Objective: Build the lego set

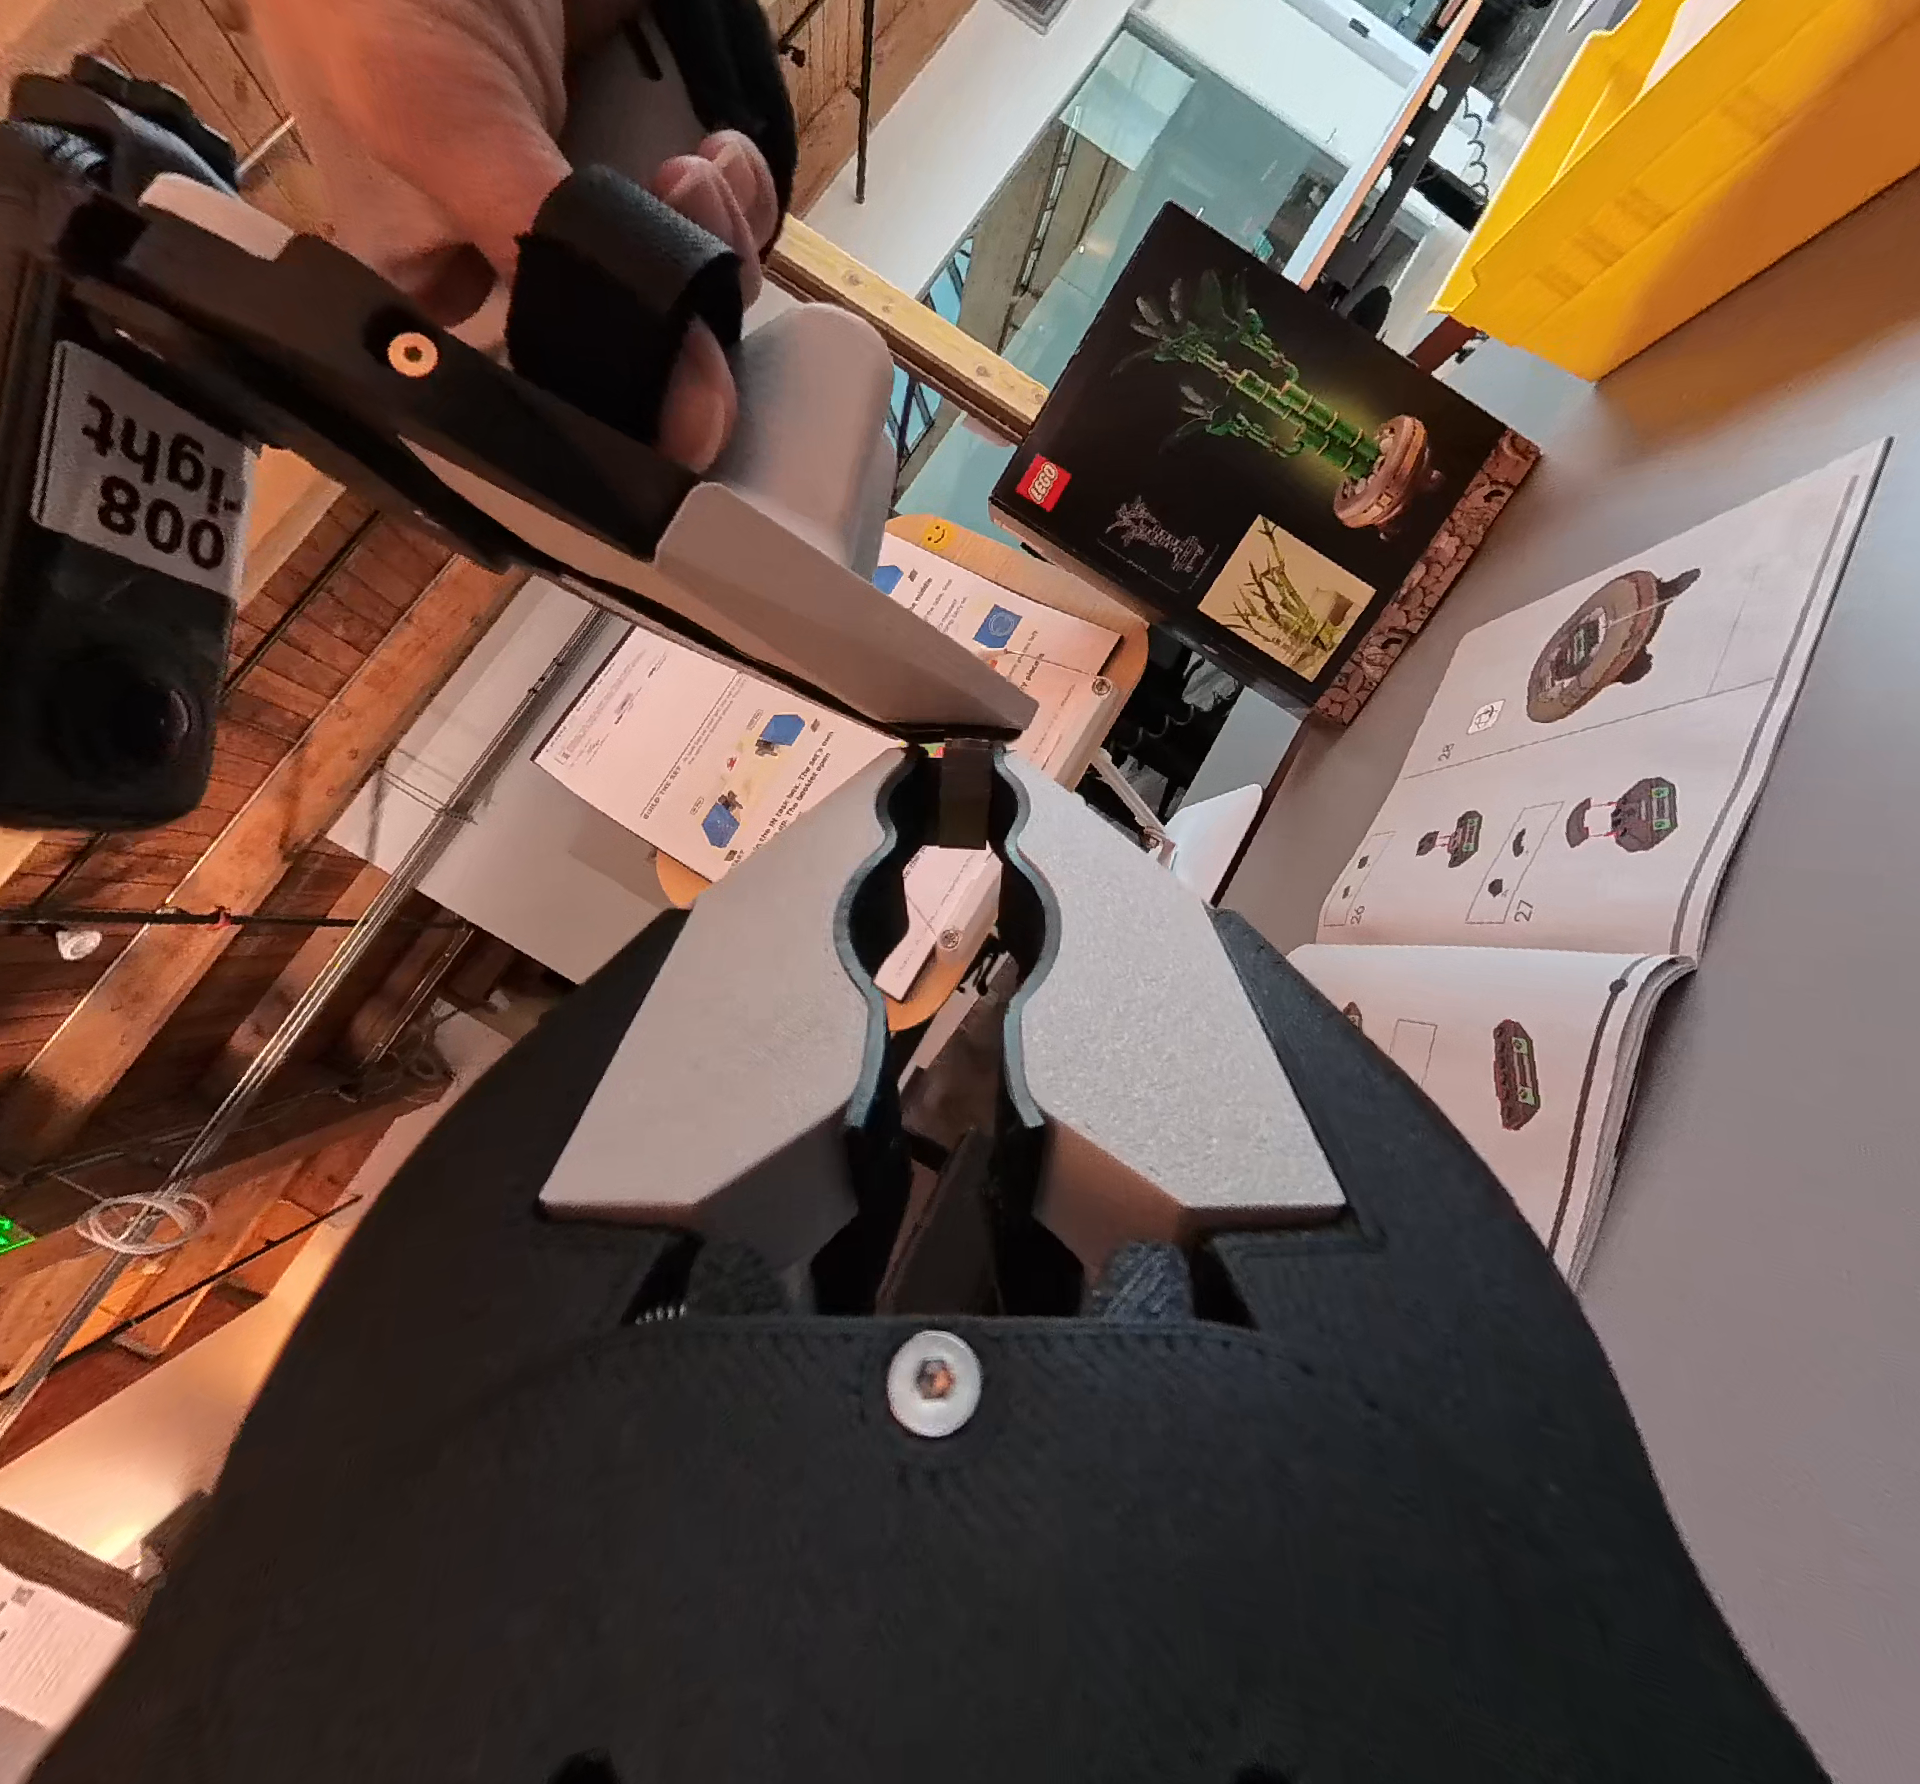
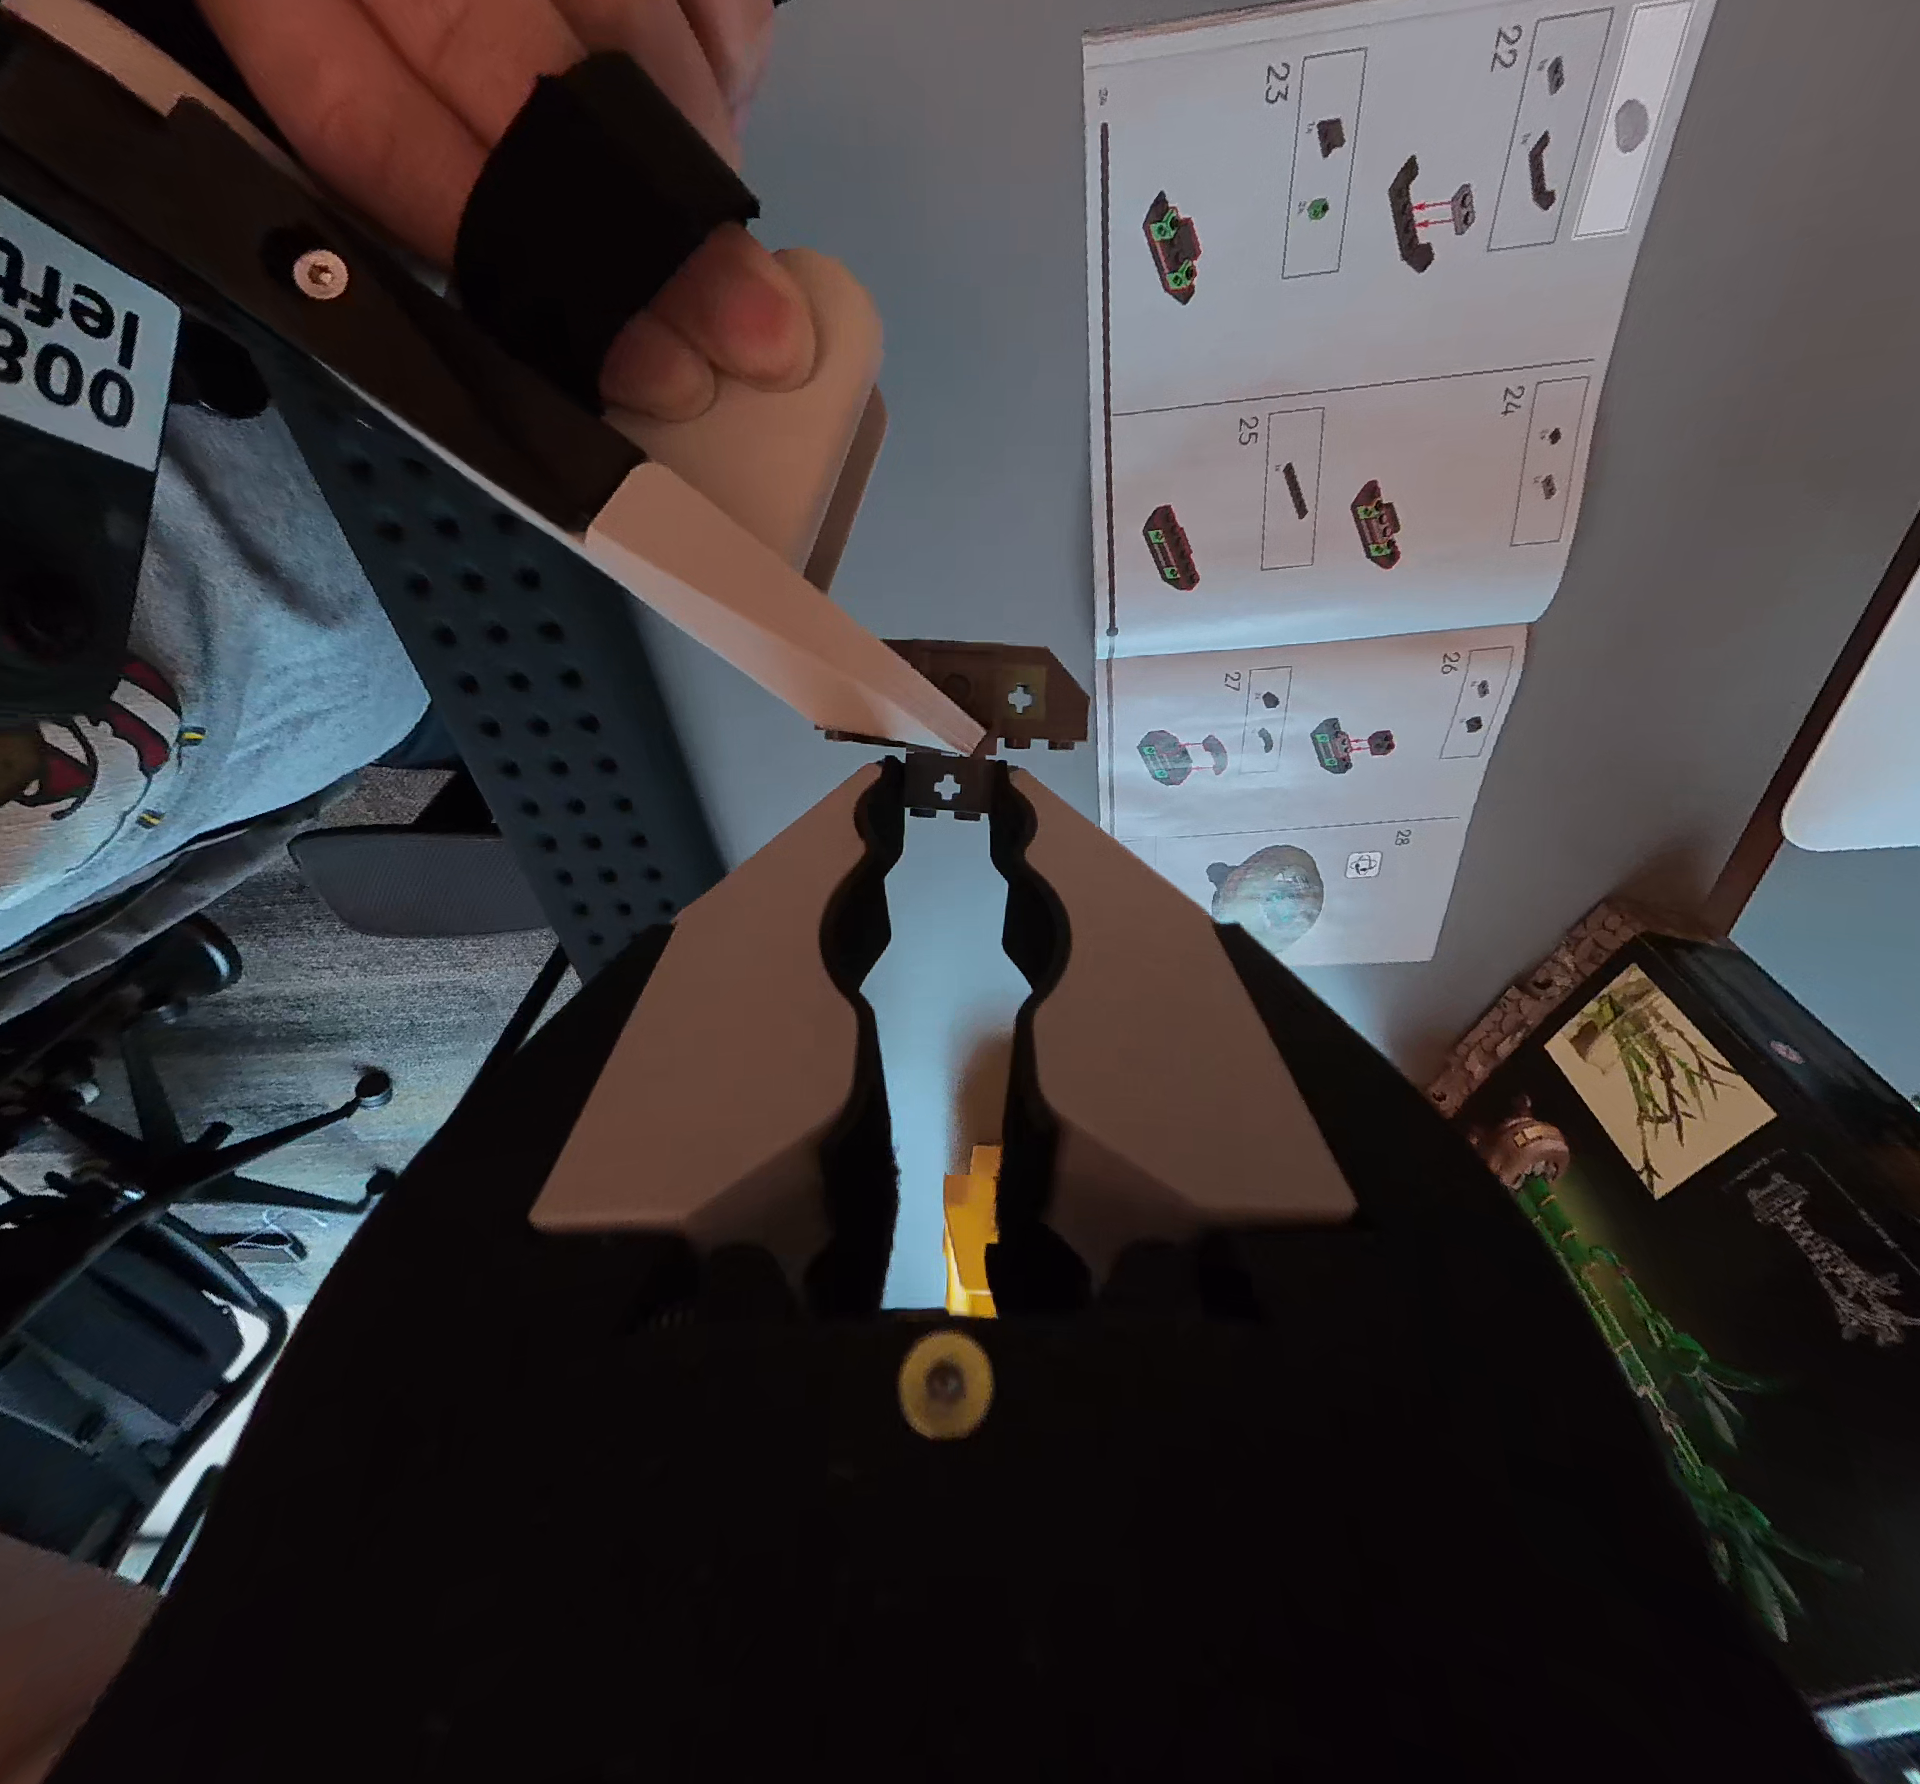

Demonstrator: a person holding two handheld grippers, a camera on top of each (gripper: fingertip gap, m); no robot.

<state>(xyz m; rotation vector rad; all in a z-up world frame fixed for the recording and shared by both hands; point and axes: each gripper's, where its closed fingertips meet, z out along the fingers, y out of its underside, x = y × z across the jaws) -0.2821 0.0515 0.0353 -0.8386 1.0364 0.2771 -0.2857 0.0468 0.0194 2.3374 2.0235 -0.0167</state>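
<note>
left gripper up in the air, fingers pinched on a small dark piece right at their tips, dead centre of its view. the right gripper slants in from 10 o'clock, its flat tip meeting that piece from above; a hand with a black strap rides it.

switch to the right wrist view: right gripper pinching a small dark brick with a cross-shaped hole, held at the fingertips. just above it, at 12 o'clock, a brown brick sits in the tip of the left gripper, which comes down from 10 o'clock. the two bricks are close, nearly touching; whether they are joined is hard to tell.

the left gripper's finger covers much of the brown brick's left side. in the left view the piece is mostly hidden between the pads, shape unclear.

on the grey table, the manual lies open at 3 o'clock, the box stands at 1 o'clock, a yellow bin is cut off at the top right corner. something yellow peeks between the right gripper's fingers, too hidden to name.
</note>
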